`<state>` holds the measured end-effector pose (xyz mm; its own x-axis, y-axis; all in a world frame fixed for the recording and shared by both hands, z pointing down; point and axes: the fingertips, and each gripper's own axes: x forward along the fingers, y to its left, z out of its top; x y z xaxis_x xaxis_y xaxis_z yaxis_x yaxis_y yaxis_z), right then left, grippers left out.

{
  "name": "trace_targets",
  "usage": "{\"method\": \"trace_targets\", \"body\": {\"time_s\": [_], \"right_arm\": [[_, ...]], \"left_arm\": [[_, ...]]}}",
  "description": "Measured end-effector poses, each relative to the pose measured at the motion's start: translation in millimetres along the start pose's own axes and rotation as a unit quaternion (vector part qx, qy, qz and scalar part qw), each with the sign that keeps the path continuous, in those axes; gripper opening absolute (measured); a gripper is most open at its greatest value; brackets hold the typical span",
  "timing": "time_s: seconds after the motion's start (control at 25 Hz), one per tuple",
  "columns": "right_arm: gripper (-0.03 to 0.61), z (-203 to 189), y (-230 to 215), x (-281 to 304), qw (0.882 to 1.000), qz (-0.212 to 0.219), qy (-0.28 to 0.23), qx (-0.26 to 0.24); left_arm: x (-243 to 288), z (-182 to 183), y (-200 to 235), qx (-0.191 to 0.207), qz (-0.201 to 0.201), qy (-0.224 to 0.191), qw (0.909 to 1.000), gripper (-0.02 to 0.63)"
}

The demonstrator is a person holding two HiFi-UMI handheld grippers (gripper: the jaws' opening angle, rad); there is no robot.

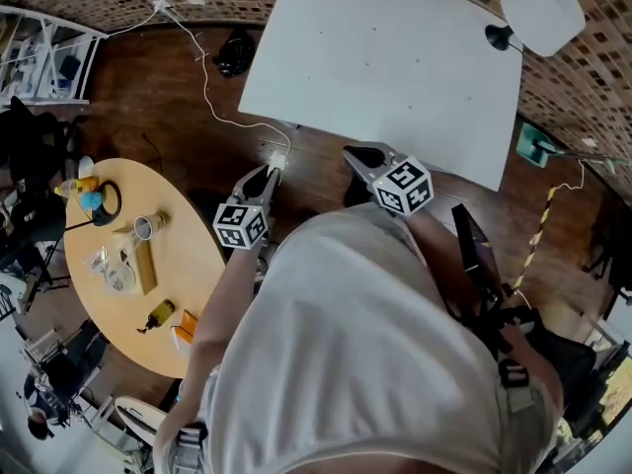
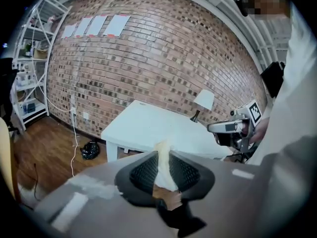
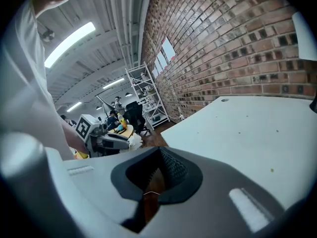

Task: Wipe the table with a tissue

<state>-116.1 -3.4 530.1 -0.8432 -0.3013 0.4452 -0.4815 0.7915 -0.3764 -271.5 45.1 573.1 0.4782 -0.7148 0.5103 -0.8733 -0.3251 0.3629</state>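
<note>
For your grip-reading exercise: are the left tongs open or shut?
Shut on the tissue: pads of the left tongs press it from both sides.

Readable text: we can't read a single word, number or brand anywhere.
Left gripper marker cube: we're looking at black-and-white square patterns, and they spell no letters or digits.
Right gripper marker cube: same story here, blocky square codes on its faces and nothing we can read.
Sheets on the brick wall: we spot pale sheets pinned in a row high up, and any print is too small for us.
Yellow bottle on the round table: too small for us to tell whether it carries print.
</note>
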Motion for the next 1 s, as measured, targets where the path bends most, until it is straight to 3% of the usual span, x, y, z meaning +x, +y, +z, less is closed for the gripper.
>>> {"method": "trace_targets", "body": {"time_s": [0.4,0.76,1.0], "right_arm": [[0.008,30,-86,-33,1.000,-0.006,-0.021,0.010],[0.008,26,-129,-67,0.999,-0.023,-0.032,0.027],[0.008,19,-140,-79,0.997,-0.047,-0.039,0.054]], "left_arm": [[80,54,-14,0.011,0.015,0.010,0.9998,0.072],[134,71,-7,0.035,0.045,0.052,0.9970,0.074],[160,78,15,-0.001,0.066,0.067,0.9955,0.074]]}}
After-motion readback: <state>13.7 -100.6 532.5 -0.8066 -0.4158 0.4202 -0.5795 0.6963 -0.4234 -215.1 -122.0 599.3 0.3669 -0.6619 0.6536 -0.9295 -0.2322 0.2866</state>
